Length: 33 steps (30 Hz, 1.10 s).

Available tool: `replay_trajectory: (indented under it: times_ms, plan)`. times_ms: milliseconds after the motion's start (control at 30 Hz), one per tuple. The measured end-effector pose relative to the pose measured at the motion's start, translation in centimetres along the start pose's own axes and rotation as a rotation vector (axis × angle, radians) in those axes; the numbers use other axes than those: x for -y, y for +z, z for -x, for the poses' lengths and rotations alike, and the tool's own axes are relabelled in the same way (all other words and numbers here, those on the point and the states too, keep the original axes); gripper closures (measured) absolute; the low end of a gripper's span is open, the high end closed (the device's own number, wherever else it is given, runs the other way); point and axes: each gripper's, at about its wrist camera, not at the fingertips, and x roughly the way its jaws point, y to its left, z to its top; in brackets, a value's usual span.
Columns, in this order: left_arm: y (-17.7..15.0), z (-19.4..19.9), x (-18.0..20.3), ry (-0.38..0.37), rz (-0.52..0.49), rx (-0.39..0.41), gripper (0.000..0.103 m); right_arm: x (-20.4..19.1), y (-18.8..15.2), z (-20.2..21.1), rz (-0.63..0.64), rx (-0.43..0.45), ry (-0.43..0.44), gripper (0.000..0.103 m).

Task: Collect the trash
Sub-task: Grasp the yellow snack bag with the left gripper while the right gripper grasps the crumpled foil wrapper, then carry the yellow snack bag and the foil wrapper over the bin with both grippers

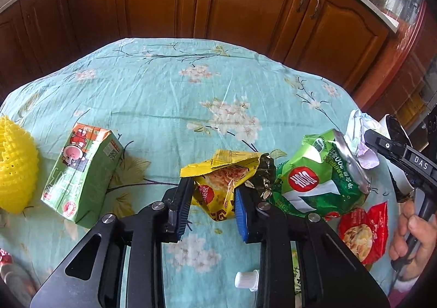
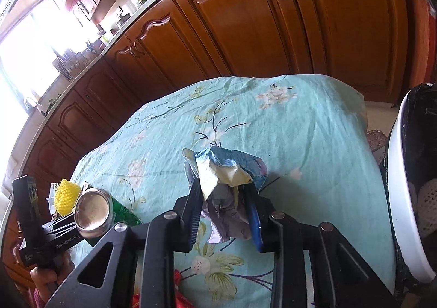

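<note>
My left gripper is shut on a yellow snack wrapper and holds it over the floral tablecloth. My right gripper is shut on a crumpled blue and white wrapper, held above the table; it also shows in the left wrist view. A white bin with a black liner stands at the table's right edge. On the table lie a green snack bag, a red wrapper and a green drink carton.
A yellow mesh ball sits at the left edge. A white bottle cap lies near the front. A metal can stands beside the left gripper. Wooden cabinets run behind the table.
</note>
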Motion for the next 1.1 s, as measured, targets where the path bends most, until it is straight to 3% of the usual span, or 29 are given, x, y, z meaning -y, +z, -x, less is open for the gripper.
replay_trajectory:
  times_ms: [267, 533, 700, 1100]
  plan:
    - [1.4, 5.9, 1.2, -0.025, -0.018, 0.093, 0.077, -0.3, -0.1, 3.9, 0.005, 0.046, 0.018, 0.074]
    - [2.2, 9.8, 6.8, -0.127, -0.103, 0.152, 0.077, 0.6, -1.2, 8.1, 0.014, 0.095, -0.007, 0.074]
    - [1.6, 9.2, 11.1, -0.204, -0.151, 0.112, 0.077, 1.7, -2.1, 10.6, 0.004, 0.127, -0.033, 0.073]
    - [-0.2, 5.6, 20.8, -0.286, -0.255, -0.016, 0.077, 7.3, -3.9, 15.1, -0.067, 0.168, -0.119, 0.073]
